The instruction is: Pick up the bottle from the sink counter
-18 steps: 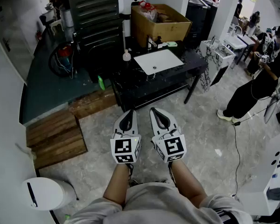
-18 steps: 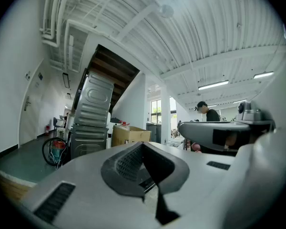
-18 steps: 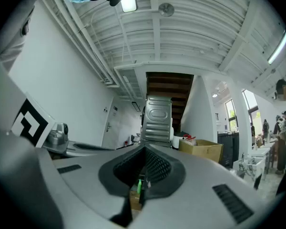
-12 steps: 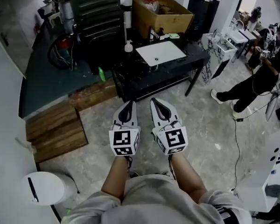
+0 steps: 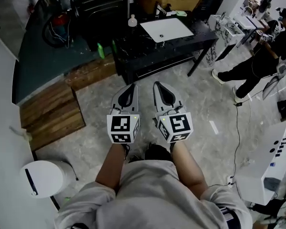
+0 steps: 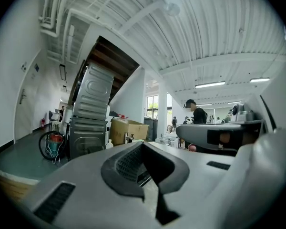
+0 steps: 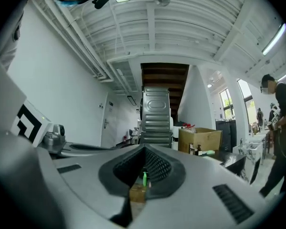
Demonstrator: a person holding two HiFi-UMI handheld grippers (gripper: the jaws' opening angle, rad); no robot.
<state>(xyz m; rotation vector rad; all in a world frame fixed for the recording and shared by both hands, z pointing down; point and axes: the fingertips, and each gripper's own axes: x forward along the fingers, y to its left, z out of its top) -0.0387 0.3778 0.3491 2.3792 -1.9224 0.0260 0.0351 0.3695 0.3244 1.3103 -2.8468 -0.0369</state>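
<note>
Close below me, I hold left gripper (image 5: 131, 87) and right gripper (image 5: 158, 86) side by side over floor (image 5: 205, 104). Both jaws pressed together, nothing in them. Far ahead, white bottle (image 5: 132, 21) on black counter (image 5: 148, 49), left of sink (image 5: 167, 29).

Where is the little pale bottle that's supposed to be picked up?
The bottle stands near the head view's top edge, on the black counter, just left of the white sink.

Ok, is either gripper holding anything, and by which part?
Nothing is held: left gripper and right gripper are both shut and empty, away from the counter.
</note>
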